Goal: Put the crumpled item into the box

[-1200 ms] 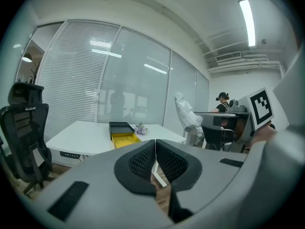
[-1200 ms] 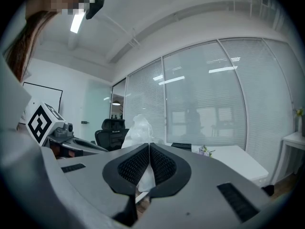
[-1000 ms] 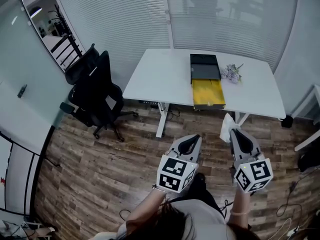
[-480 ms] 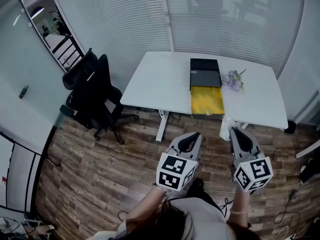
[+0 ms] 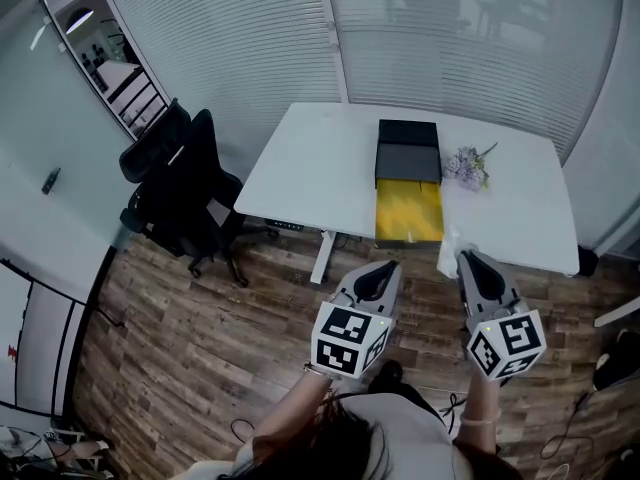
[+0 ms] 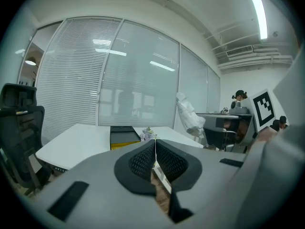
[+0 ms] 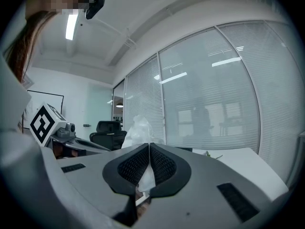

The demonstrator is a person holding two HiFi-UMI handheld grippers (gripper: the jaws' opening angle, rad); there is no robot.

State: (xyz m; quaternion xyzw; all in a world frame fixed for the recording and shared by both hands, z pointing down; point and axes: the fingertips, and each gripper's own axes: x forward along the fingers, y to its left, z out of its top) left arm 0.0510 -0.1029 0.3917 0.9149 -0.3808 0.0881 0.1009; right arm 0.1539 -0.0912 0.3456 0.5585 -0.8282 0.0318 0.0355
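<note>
A crumpled white plastic item (image 5: 449, 252) (image 7: 138, 130) sticks up from between the jaws of my right gripper (image 5: 464, 260) (image 7: 148, 149), which is shut on it. That gripper hovers just short of the white table's (image 5: 320, 158) near edge. On the table lies an open box (image 5: 408, 208) with a yellow inside and a black lid (image 5: 408, 150) folded back behind it. The box (image 6: 124, 138) also shows in the left gripper view. My left gripper (image 5: 381, 271) (image 6: 155, 146) is shut with nothing in it and hangs over the floor left of the right one.
A small bunch of pale purple flowers (image 5: 466, 167) lies right of the box. A black office chair (image 5: 185, 193) stands left of the table. Behind the table runs a glass wall with blinds (image 5: 300, 28). The floor is wooden planks (image 5: 200, 338).
The table and box have drawn closer below me. The crumpled item in my right gripper now reaches the table's near edge. Both grippers keep their pose.
</note>
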